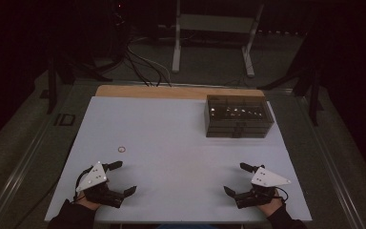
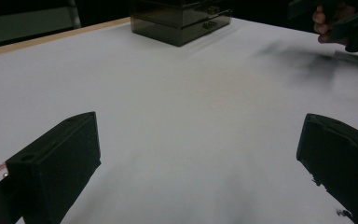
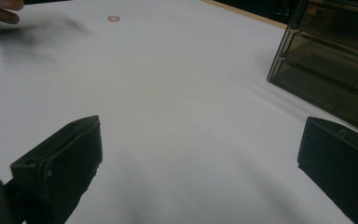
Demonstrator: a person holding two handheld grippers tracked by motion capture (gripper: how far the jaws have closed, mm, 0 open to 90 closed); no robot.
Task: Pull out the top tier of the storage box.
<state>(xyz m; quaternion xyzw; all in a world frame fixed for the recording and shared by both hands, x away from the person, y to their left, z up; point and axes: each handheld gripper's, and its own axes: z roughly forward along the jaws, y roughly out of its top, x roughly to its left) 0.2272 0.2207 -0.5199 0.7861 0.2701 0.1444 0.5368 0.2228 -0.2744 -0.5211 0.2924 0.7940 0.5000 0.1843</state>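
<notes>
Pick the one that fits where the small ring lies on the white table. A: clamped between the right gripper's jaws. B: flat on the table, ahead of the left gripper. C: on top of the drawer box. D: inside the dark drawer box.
B: the small ring lies flat on the bare white table, ahead of the open left gripper and well apart from the drawer box.

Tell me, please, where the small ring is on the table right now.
In the high view, the small ring lies flat on the table's left half, just ahead of the left gripper, well apart from the drawer box.
</notes>
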